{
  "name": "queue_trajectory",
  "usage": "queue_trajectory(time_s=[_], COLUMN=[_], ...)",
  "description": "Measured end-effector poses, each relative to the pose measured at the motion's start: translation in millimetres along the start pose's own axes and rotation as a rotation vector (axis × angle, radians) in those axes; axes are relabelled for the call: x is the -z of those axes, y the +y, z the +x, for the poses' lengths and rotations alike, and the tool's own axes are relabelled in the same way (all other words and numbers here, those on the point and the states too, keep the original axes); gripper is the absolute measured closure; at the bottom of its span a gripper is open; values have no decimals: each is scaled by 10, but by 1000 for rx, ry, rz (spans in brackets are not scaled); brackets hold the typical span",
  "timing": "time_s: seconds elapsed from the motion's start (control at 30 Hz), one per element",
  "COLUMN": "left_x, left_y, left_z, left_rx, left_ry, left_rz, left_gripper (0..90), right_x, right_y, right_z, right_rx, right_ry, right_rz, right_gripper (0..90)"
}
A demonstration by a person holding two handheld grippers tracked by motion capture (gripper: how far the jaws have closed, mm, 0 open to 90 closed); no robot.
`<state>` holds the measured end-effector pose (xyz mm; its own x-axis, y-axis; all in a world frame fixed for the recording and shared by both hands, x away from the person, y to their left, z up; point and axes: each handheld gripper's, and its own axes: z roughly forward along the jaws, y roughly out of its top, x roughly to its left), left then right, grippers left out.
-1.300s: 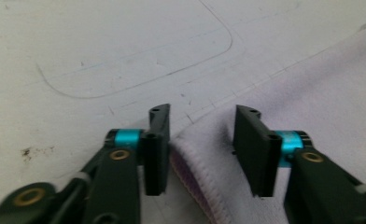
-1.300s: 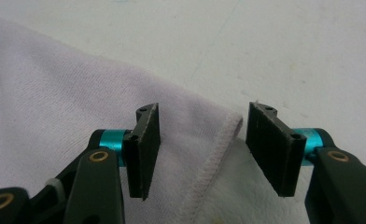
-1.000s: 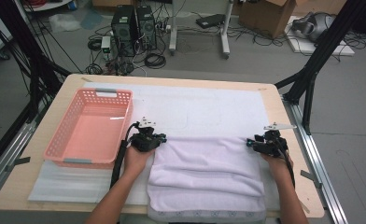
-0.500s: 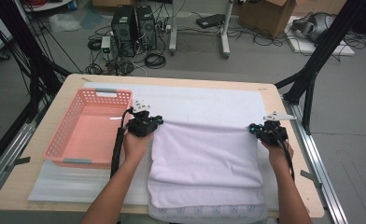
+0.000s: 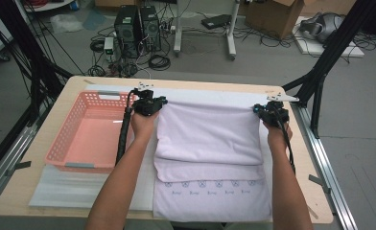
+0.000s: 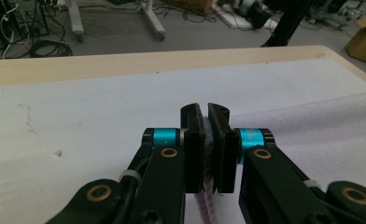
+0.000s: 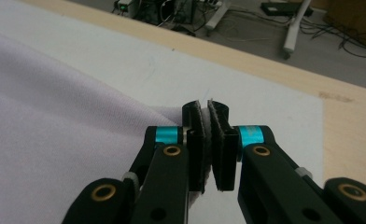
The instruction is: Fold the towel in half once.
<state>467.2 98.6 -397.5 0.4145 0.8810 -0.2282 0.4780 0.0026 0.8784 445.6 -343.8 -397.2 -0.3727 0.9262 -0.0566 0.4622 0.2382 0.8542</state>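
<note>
- Lying across the middle and lower right of the high view, the pale lilac towel [image 5: 210,143] covers the right part of the white sheet [image 5: 80,189], with its top layer doubled over so that a lower band with a row of small printed marks shows near the bottom edge of the frame.
- The towel's far edge runs level between the two grippers, its two far corners lifted and held.
- The left gripper [image 5: 159,101], just left of centre in the high view, pinches the far left corner; in the left gripper view its jaws are pressed together on a fold of lilac cloth [image 6: 208,154] that hangs down between them.
- The right gripper [image 5: 260,109], at the right of the high view, pinches the far right corner; in the right gripper view the jaws are pressed together on the cloth's edge [image 7: 204,140], and the towel spreads away to the left of that frame.
- Both forearms come in from the bottom of the high view, one along each side of the towel.
- A pink plastic basket [image 5: 64,143] stands at the left of the frame, just beside the left forearm.
- Everything rests on a light wooden table [image 5: 315,191], with grey floor, cables and computer towers [image 5: 138,24] beyond it at the top of the frame.
</note>
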Motion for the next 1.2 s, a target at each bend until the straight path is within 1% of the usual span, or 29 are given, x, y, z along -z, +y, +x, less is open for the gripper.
queue_trajectory(time_s=[0.03,0.07,0.1,0.13,0.17,0.2,0.23,0.3,0.33,0.37,0.4,0.43,0.47,0.5,0.53,0.57,0.6,0.7,0.77,0.83,0.87,0.93,0.97,1.0,1.03,1.07,1.1,1.2], left_x=[-7,-13,-17,-14,-1,18,32,57,70,88,125,143,166,174,193,224,246,307,350,394,418,481,505,529,568,602,648,752], left_y=[-7,-21,-36,-53,-73,-90,-107,-134,-152,-172,-207,-225,-251,-257,-273,-299,-318,-404,-465,-509,-531,-582,-603,-625,-657,-682,-711,-789], left_z=[3,1,-3,-14,-22,-24,-27,-47,-70,-95,-146,-169,-195,-210,-238,-259,-277,-322,-342,-367,-382,-406,-430,-450,-472,-496,-524,-561], left_rx=[5,6,0,-3,-7,-11,-9,-4,-6,-13,-35,-46,-45,-46,-51,-58,-59,-72,-70,-82,-86,-84,-91,-97,-103,-110,-119,-138], left_ry=[-6,-23,-37,-41,-41,-43,-54,-73,-99,-106,-110,-115,-127,-130,-139,-141,-141,-158,-170,-173,-172,-184,-187,-192,-200,-207,-212,-215], left_rz=[-6,-1,6,9,4,-1,-1,19,42,39,22,20,29,47,57,33,18,32,30,42,48,52,69,67,56,52,54,38], left_gripper=[845,832,795,733,692,669,652,603,588,564,564,563,555,531,506,504,506,492,491,483,482,478,477,461,460,464,464,464], right_x=[-29,-50,-72,-85,-93,-91,-84,-48,-27,9,28,57,73,100,116,145,166,229,286,330,350,396,421,447,460,485,521,620], right_y=[33,54,66,67,63,57,55,61,67,77,82,85,83,74,64,40,19,-43,-89,-131,-153,-207,-238,-273,-287,-307,-331,-394], right_z=[2,4,18,24,29,36,35,50,58,59,63,69,75,90,98,113,123,130,123,119,122,137,148,160,167,184,205,245], right_rx=[-8,-4,-10,-19,-34,-54,-63,-61,-56,-54,-59,-50,-47,-42,-34,-26,-23,-13,-16,-20,-12,-14,-9,-9,-8,-7,-3,5], right_ry=[-5,-13,-21,-17,-9,-2,7,22,26,41,50,59,64,69,72,78,82,102,113,131,135,151,157,168,177,181,185,195], right_rz=[-1,3,9,17,21,23,22,20,19,16,15,18,26,44,45,52,61,80,88,102,108,116,118,117,133,141,129,113], right_gripper=[860,855,843,809,755,691,659,652,650,649,648,648,645,644,643,642,640,632,629,624,623,620,616,610,591,590,593,592])
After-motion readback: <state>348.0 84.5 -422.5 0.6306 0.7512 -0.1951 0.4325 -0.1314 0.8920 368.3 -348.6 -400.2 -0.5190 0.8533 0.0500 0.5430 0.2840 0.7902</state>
